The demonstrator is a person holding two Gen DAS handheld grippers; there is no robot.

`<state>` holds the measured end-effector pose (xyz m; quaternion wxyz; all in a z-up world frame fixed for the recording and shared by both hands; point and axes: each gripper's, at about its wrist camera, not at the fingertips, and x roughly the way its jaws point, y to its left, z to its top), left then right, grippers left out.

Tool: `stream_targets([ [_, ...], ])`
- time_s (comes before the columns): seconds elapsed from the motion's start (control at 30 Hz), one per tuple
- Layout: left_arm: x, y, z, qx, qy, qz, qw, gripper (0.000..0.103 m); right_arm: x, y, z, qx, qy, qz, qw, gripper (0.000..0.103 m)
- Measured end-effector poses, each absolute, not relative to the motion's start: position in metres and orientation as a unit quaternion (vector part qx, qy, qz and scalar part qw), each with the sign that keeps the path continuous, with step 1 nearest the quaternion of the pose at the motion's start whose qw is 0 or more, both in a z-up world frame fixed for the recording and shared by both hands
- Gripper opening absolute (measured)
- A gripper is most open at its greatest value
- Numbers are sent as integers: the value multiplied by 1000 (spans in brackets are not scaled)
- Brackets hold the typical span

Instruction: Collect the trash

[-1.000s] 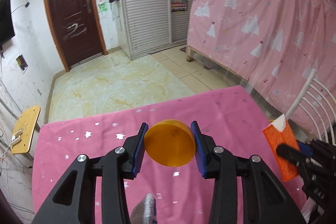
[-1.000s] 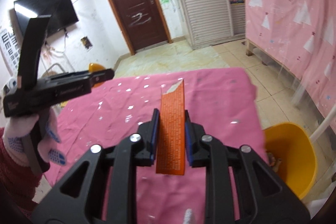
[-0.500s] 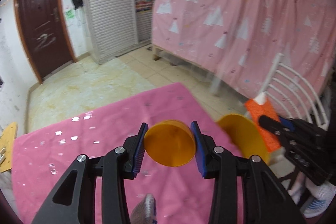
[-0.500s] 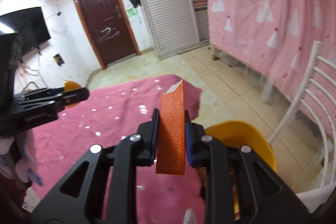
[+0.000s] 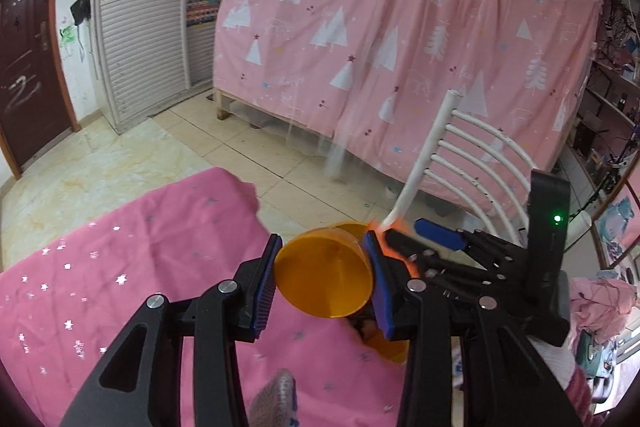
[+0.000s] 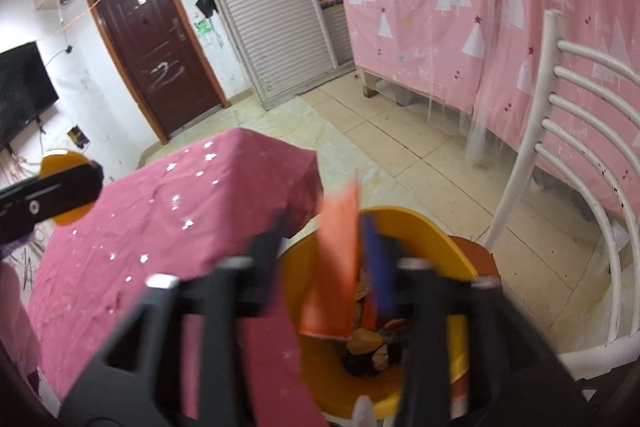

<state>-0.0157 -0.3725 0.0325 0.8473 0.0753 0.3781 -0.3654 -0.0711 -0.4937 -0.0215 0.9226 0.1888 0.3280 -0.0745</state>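
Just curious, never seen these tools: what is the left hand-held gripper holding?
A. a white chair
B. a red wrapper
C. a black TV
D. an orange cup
D: the left hand-held gripper has its blue pads pressed on both sides of the orange cup.

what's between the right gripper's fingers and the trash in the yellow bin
In the right wrist view, an orange packet hangs blurred between the opening jaws of the right gripper, directly over the yellow bin and the trash in it.

An orange disc (image 5: 324, 281) is clamped edgewise; an orange wrapper (image 6: 334, 267) hangs over the yellow bin (image 6: 432, 239).
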Motion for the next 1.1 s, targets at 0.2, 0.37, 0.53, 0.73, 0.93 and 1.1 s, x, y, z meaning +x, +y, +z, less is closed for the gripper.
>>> stream_targets([
  [0.2, -14, -393, 23, 71, 387, -378, 838, 33, -82, -513, -25, 210, 317, -93, 920, 64],
  [0.37, -14, -410, 18, 62, 393, -395, 828, 38, -91, -526, -27, 225, 310, -106, 918, 64],
  [0.53, -20, -418, 19, 63, 385, -406, 826, 61, -96, -525, -26, 230, 306, -106, 918, 64],
  [0.73, -25, -405, 27, 59, 373, -403, 833, 62, -97, -515, -20, 223, 300, -99, 922, 65],
  [0.93, -30, -363, 42, 29, 352, -385, 852, 69, -99, -491, -3, 205, 283, -83, 933, 87],
  [1.1, -35, -322, 56, 6, 328, -357, 875, 74, -98, -463, 15, 176, 269, -62, 945, 97],
])
